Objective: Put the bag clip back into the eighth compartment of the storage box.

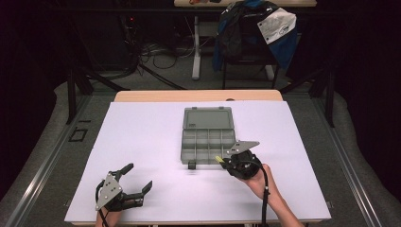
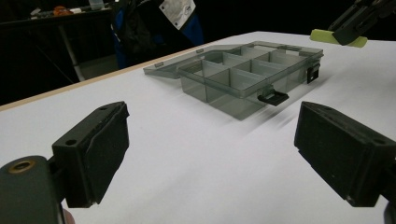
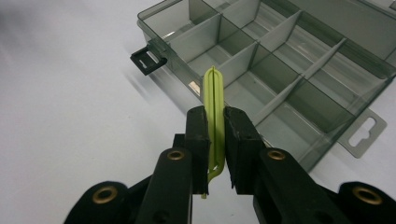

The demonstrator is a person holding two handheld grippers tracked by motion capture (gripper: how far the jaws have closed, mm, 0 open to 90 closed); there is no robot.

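Right tongs [image 3: 215, 140]: you pinch the green clip [image 3: 214, 100] edgewise, aimed at the open organizer box [image 3: 280, 70]. Left tongs [image 2: 210, 154]: spread, idle on tabletop [image 2: 187, 154].

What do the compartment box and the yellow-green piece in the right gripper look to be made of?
Compartment box: likely hard, glossy, smoke-tinted clear plastic; the dividers show through its walls. Yellow-green piece: probably moulded plastic, matte, with a seam along its edge.

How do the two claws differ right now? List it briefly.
The left claw stands wide open with nothing between its pads, while the right claw is shut on a yellow-green clip. The left claw sits well short of the grey compartment box; the right claw is at the box's near edge. Both have black jaws.
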